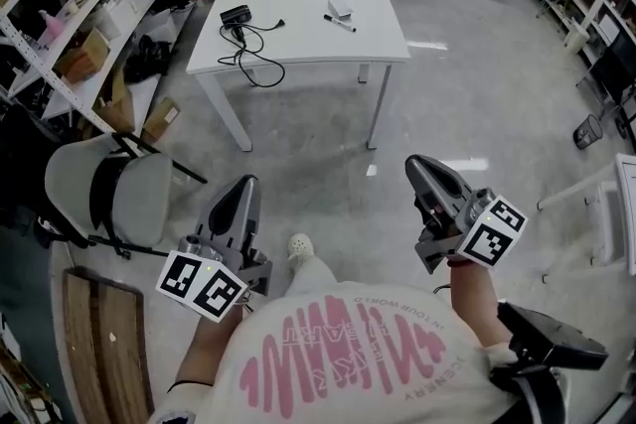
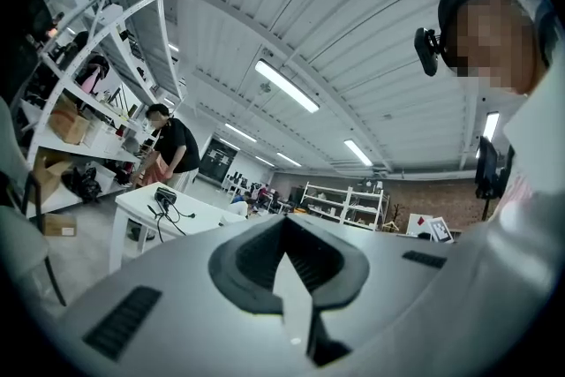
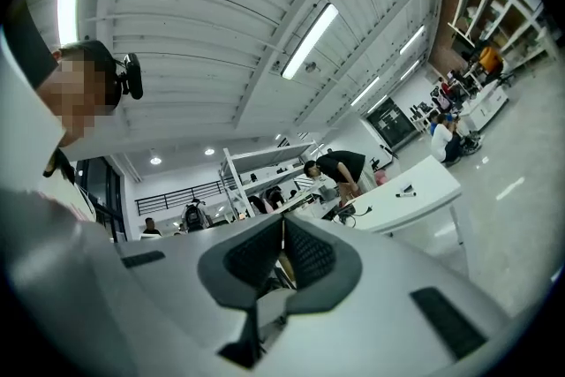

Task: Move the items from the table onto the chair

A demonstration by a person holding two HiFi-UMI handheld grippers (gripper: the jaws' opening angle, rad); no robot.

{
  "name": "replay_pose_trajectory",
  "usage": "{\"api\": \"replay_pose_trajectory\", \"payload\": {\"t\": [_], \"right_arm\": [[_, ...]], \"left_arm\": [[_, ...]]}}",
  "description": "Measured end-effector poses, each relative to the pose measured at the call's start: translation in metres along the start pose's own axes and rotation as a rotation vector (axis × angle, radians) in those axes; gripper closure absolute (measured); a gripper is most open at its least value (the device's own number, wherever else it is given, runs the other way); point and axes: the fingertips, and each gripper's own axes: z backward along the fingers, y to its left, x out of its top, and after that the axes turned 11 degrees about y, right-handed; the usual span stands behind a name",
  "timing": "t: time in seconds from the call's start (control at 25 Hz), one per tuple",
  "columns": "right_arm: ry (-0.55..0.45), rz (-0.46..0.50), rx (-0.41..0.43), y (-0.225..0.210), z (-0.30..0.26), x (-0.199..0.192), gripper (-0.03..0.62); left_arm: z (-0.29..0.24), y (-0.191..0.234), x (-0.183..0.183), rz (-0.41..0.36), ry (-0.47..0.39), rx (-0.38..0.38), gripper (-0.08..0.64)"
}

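White tabletop (image 1: 298,50) stands well ahead, open floor (image 1: 318,164) before its near edge, chair (image 1: 109,189) off its left corner. Your left tool (image 1: 245,184) and right tool (image 1: 414,164) are closed, empty.

Right gripper (image 3: 282,223) low in centre with jaws pressed together and nothing between them, white table (image 3: 424,185) beyond at right, dark marker (image 3: 405,192) toward its right end, black cable (image 3: 355,211) toward its left end, person in black top (image 3: 337,165) bending behind it, strip lights (image 3: 309,40) overhead
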Motion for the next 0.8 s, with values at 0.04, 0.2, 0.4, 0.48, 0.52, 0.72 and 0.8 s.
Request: {"api": "replay_pose_trajectory", "payload": {"t": [0.04, 0.2, 0.4, 0.48, 0.52, 0.72, 0.8], "right_arm": [[0.0, -0.001, 0.002, -0.004, -0.005, 0.001, 0.577], [0.005, 0.012, -0.012, -0.026, -0.032, 0.007, 0.577], [-0.002, 0.036, -0.019, -0.051, -0.086, 0.039, 0.577], [-0.008, 0.043, -0.012, -0.059, -0.116, 0.054, 0.576], [-0.007, 0.044, -0.007, -0.062, -0.133, 0.059, 0.576], [-0.001, 0.04, 0.016, -0.074, -0.199, 0.081, 0.577], [-0.007, 0.043, 0.025, -0.08, -0.217, 0.091, 0.577]], "left_arm": [[-0.004, 0.007, 0.002, -0.002, -0.001, 0.003, 0.551], [-0.025, 0.037, 0.012, -0.015, -0.033, -0.004, 0.549], [-0.063, 0.077, 0.038, -0.062, -0.001, -0.044, 0.551], [-0.077, 0.1, 0.051, -0.118, 0.014, -0.019, 0.549], [-0.083, 0.112, 0.058, -0.137, 0.014, -0.01, 0.551], [-0.105, 0.16, 0.092, -0.105, 0.0, -0.028, 0.549], [-0.111, 0.175, 0.103, -0.104, -0.008, -0.018, 0.551]]}}
